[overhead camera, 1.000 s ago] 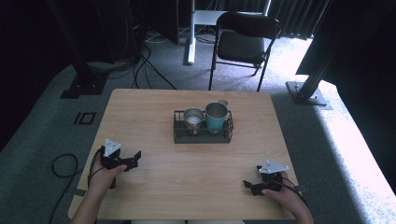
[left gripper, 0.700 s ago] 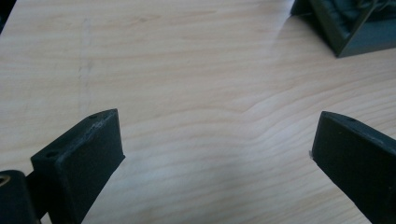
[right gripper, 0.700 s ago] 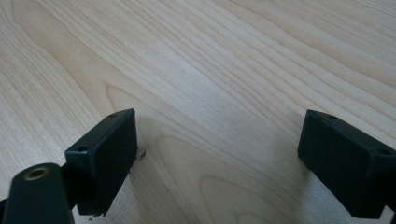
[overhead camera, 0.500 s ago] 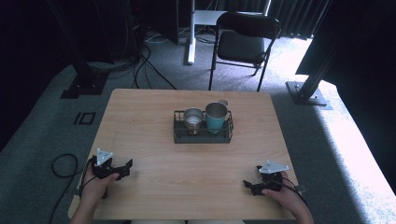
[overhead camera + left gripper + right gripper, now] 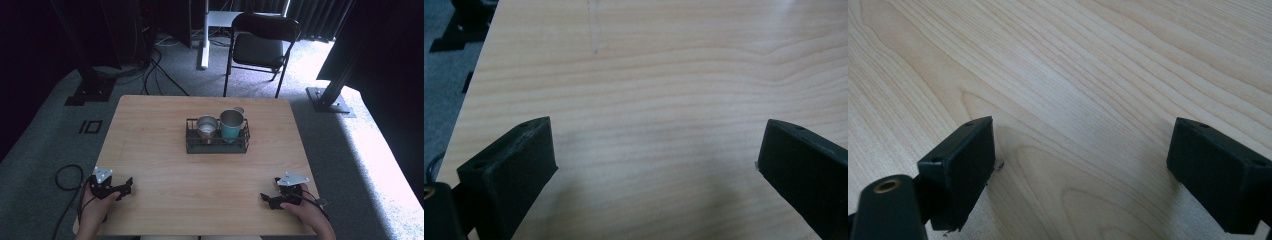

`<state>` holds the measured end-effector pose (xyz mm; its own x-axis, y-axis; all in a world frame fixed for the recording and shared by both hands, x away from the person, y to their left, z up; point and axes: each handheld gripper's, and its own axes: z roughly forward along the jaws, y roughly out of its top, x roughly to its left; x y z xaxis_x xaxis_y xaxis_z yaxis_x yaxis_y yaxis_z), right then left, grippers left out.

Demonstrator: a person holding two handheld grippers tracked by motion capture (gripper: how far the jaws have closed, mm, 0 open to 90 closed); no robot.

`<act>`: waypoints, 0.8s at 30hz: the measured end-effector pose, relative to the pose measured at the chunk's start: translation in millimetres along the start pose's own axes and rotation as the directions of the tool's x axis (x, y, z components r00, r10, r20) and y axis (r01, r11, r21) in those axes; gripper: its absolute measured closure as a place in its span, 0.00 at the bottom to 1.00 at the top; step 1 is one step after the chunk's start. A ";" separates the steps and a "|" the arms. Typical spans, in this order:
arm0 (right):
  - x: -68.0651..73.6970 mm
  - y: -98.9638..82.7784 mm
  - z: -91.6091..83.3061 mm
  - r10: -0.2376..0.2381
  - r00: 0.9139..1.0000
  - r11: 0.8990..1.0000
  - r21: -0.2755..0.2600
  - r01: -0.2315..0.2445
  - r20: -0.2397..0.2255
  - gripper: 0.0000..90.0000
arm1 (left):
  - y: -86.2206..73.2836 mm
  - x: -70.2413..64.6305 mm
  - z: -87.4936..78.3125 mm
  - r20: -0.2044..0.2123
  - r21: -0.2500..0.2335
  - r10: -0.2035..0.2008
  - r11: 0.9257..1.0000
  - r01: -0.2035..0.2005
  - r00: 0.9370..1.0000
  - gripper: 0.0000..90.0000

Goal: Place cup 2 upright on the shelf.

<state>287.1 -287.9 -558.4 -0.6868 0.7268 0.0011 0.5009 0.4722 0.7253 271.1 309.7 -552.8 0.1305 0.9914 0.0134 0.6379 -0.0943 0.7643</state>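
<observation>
The rack (image 5: 217,141) front wall hides the lower parts of the steel cup (image 5: 206,126) and the teal cup (image 5: 231,124). A small object (image 5: 239,109) behind the teal cup is mostly hidden and too small to identify. The near table (image 5: 200,200) edge and both forearms are cut off by the bottom edge. In the left gripper view, the right-hand jaw is cut off by the picture's right edge.

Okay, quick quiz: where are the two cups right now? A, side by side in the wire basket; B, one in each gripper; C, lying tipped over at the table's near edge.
A: the steel cup and teal cup stand upright in the wire basket, apart from both open grippers.
</observation>
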 end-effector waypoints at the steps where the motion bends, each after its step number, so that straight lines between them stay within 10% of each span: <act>1: 0.0 0.0 0.0 0.000 1.000 1.000 0.000 0.000 0.000 0.13 | -0.6 0.4 -0.7 -0.008 0.005 0.007 1.000 -0.007 1.000 0.03; 5: 0.0 0.0 0.0 0.000 1.000 1.000 0.000 0.000 0.000 0.13 | -5.7 3.7 -2.3 0.006 0.082 -0.051 0.995 0.051 0.999 0.07; 24: 0.0 0.0 0.0 0.000 1.000 1.000 0.000 0.000 0.000 0.13 | -5.2 -1.7 -0.4 -0.055 0.107 -0.059 0.992 0.065 0.997 0.02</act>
<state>287.0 -287.9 -558.5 -0.6867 0.7269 0.0015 0.5010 0.4718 0.7255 267.2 308.5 -556.5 0.0506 0.9987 0.0033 0.7228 -0.0388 0.6900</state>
